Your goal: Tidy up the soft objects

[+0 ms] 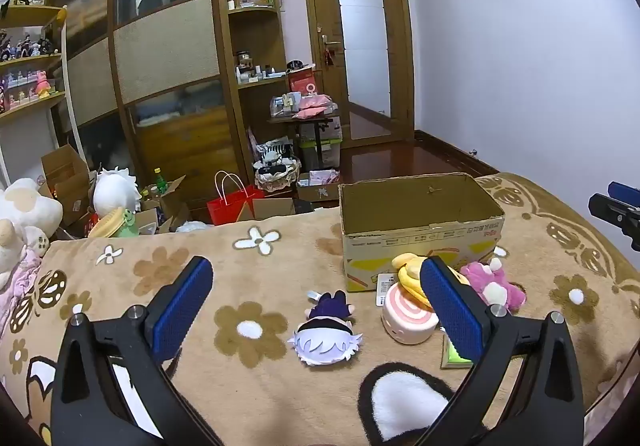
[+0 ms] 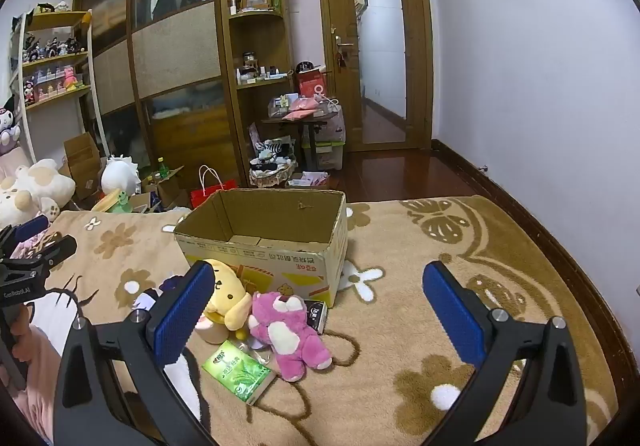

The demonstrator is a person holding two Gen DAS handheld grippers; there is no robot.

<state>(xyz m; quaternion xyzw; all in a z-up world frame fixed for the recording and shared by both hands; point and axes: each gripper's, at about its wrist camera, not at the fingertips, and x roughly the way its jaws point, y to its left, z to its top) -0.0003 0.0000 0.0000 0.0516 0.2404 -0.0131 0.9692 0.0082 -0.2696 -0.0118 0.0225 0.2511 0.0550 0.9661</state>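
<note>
An open cardboard box [image 1: 420, 230] stands on the flowered blanket; it shows empty in the right wrist view [image 2: 264, 242]. In front of it lie a white-haired doll [image 1: 326, 330], a pink swirl roll plush [image 1: 406, 316], a yellow dog plush [image 1: 408, 274] [image 2: 226, 296] and a pink bear plush [image 1: 494, 284] [image 2: 290, 330]. My left gripper [image 1: 316, 278] is open and empty above the doll. My right gripper [image 2: 318, 282] is open and empty, the bear just left of its middle.
A green tissue pack [image 2: 238, 370] lies beside the bear and a small dark packet [image 2: 318, 316] by the box. Large plush toys [image 1: 24, 218] sit at the blanket's left. Boxes, a red bag [image 1: 232, 202] and a wardrobe [image 1: 160, 58] stand beyond.
</note>
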